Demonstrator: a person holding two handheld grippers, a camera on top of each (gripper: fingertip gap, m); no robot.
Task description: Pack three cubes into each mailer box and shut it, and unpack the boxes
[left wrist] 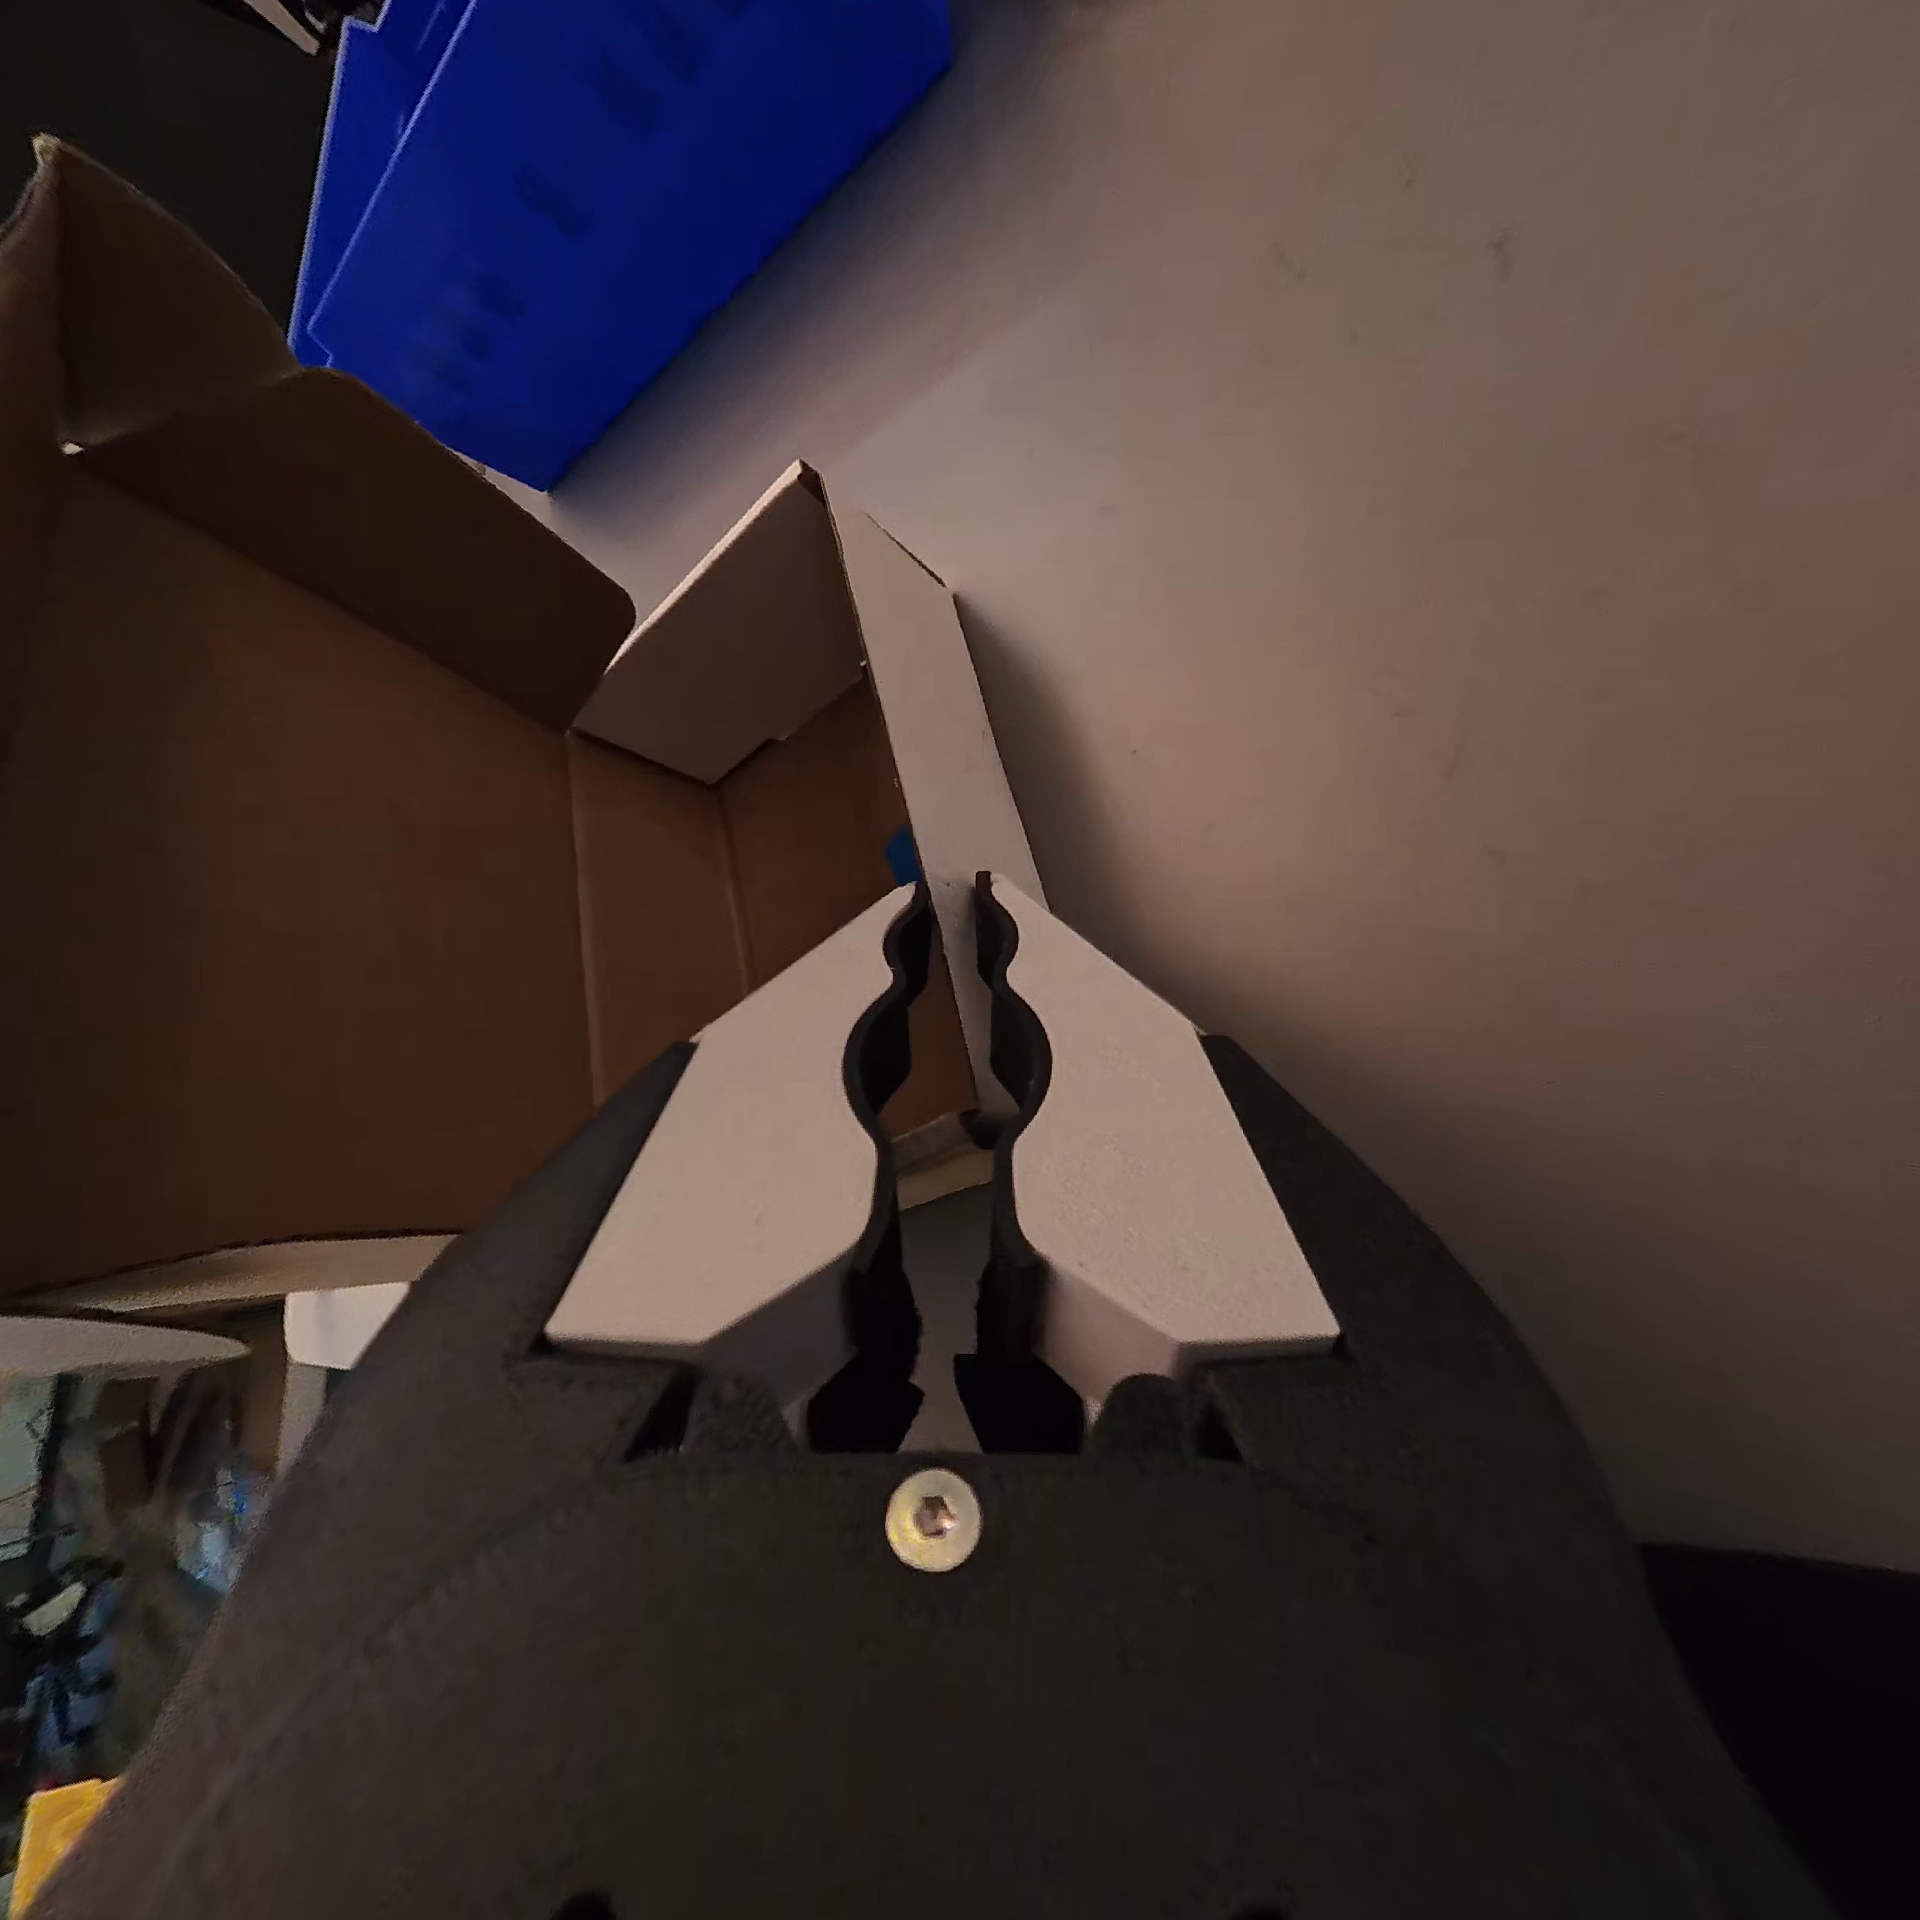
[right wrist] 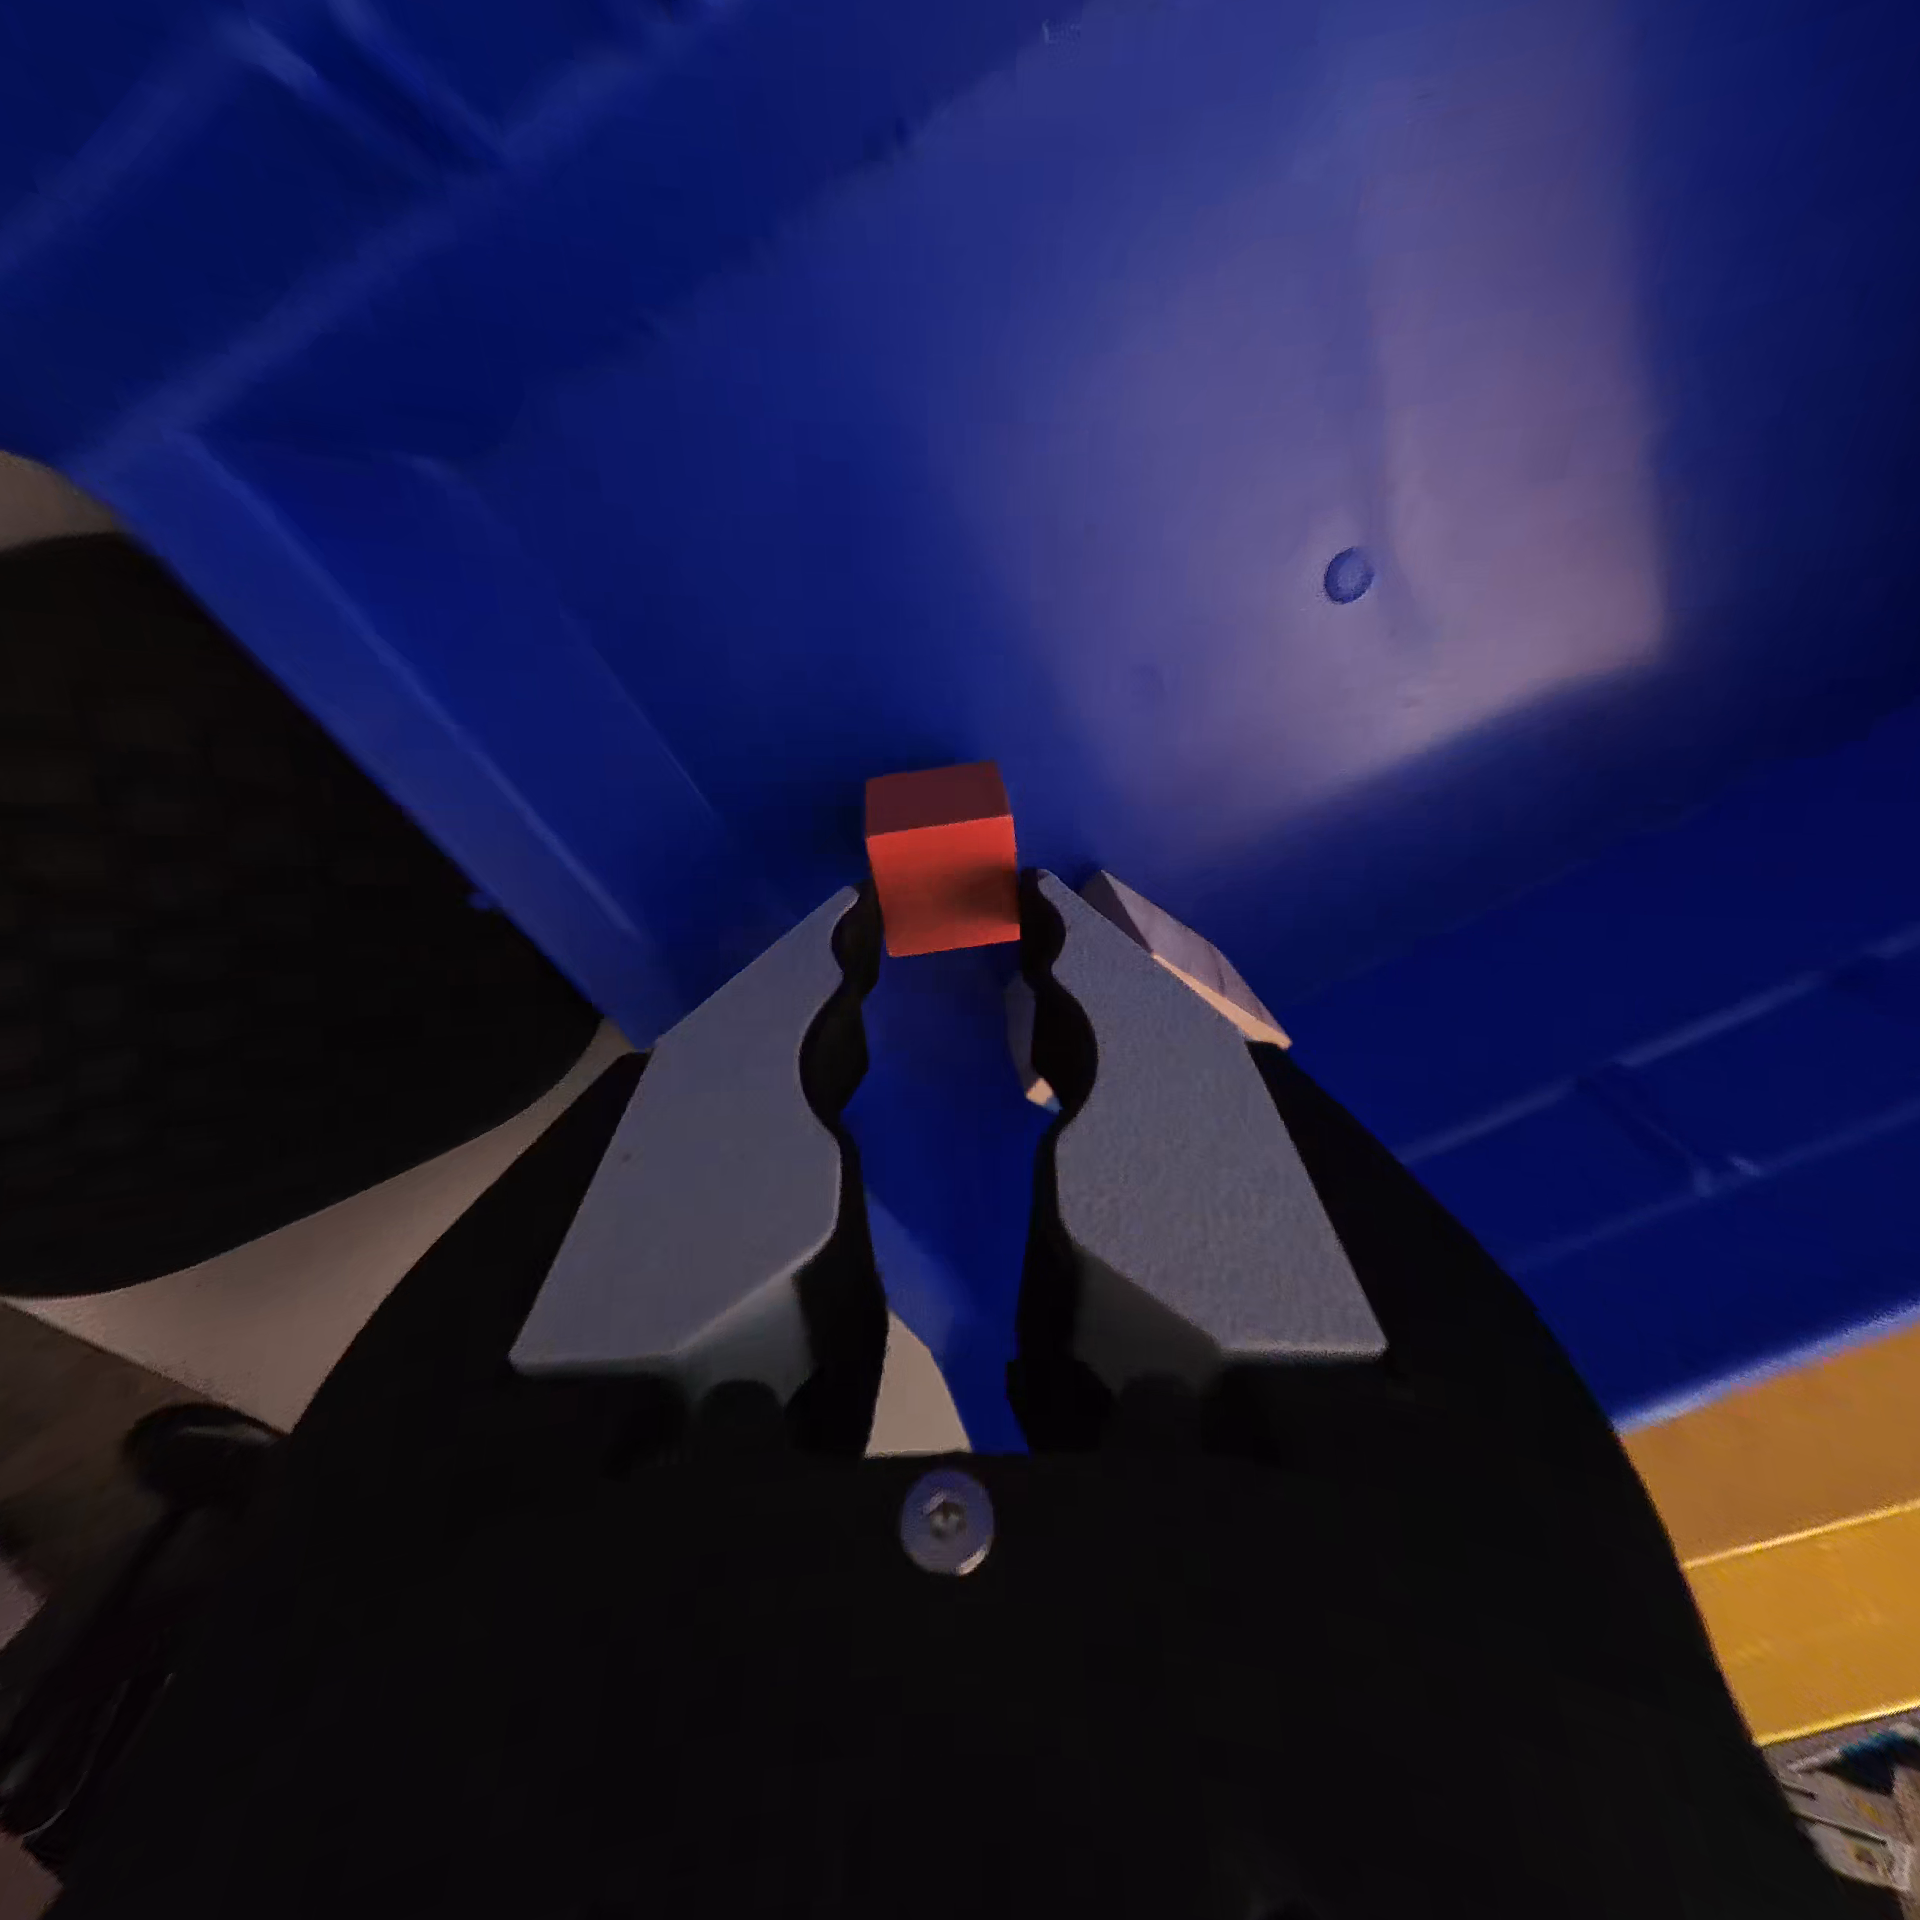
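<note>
An open mailer box (left wrist: 416,883), brown inside and white outside, lies at the left on the table (left wrist: 1455,623) in the left wrist view. My left gripper (left wrist: 948,894) is shut on the box's thin right side wall (left wrist: 935,686); the wall runs between the fingertips. A small blue bit (left wrist: 899,847) shows inside against that wall. In the right wrist view my right gripper (right wrist: 945,904) is shut on a red cube (right wrist: 940,883) over the floor of a blue bin (right wrist: 1039,416). A pale cube (right wrist: 1195,966) lies next to the right finger, partly hidden.
The blue bin (left wrist: 582,208) stands just behind the mailer box on the pale table. The box's lid flap (left wrist: 312,540) stands up at the left. A yellow surface (right wrist: 1787,1538) lies outside the bin at the lower right. A dark round object (right wrist: 208,935) is at the left.
</note>
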